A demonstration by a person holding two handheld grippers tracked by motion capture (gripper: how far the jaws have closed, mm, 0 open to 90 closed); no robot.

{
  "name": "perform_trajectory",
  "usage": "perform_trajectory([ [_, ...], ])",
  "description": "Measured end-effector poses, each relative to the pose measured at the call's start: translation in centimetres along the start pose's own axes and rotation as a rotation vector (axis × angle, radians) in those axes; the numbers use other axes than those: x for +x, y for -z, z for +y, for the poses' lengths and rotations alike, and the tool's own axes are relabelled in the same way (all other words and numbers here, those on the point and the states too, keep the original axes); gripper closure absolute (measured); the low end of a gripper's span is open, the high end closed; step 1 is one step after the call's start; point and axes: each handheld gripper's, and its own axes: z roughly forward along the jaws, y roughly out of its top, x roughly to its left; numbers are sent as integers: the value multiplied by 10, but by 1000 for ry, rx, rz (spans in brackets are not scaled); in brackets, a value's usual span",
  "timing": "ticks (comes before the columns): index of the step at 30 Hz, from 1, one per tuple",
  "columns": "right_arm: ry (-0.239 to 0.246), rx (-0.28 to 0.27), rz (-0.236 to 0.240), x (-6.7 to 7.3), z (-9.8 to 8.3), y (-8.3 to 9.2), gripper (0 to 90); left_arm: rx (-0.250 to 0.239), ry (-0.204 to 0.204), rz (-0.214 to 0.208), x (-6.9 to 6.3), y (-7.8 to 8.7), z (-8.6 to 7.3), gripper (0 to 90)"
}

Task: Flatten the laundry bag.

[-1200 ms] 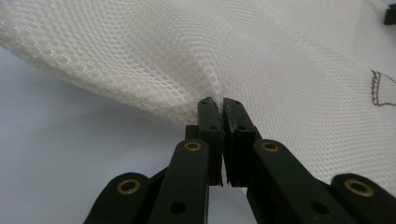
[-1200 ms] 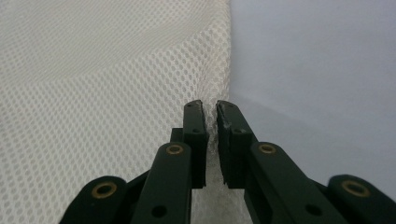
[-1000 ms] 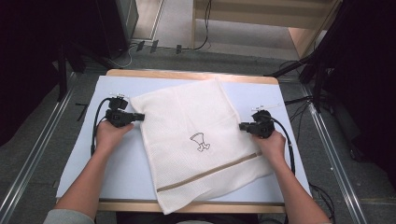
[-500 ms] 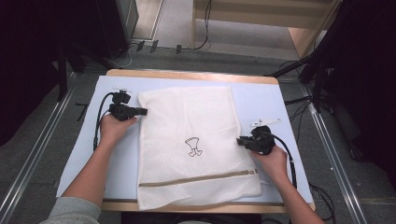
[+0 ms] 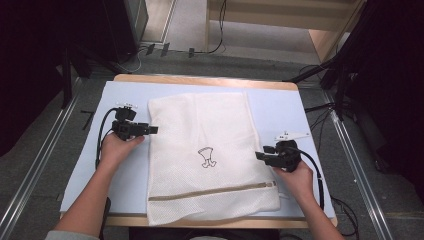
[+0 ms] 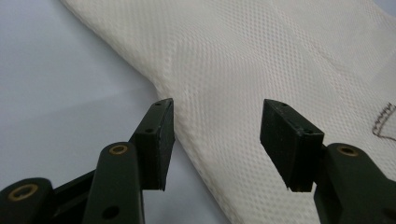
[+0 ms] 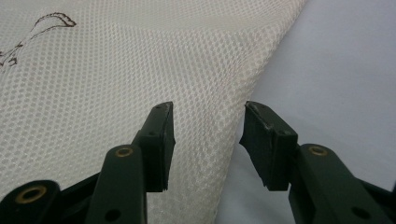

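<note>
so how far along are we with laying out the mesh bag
Done: the mesh bag lies flat and squared on the table. In hand: left gripper and right gripper have just been opening at its side edges, nothing pinched. Left: drawing both hands away.

- A wooden table (image 5: 205, 80), its pale edge showing at the far side.
- A light blue mat (image 5: 280, 107) covers its top.
- On the mat lies a white mesh laundry bag (image 5: 210, 125) — flat, zip toward the person.
</note>
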Motion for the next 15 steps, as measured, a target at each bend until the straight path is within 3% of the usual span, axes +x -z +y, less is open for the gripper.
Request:
perform_trajectory([
  [3,3,2,-4,1,0,1,551,34,-7,-14,-8,2,-12,463],
  [11,27,4,12,-2,2,-4,546,54,-7,-10,-18,6,-30,464],
  [15,48,51,14,-4,3,-15,546,81,-5,1,-23,5,-40,465],
])
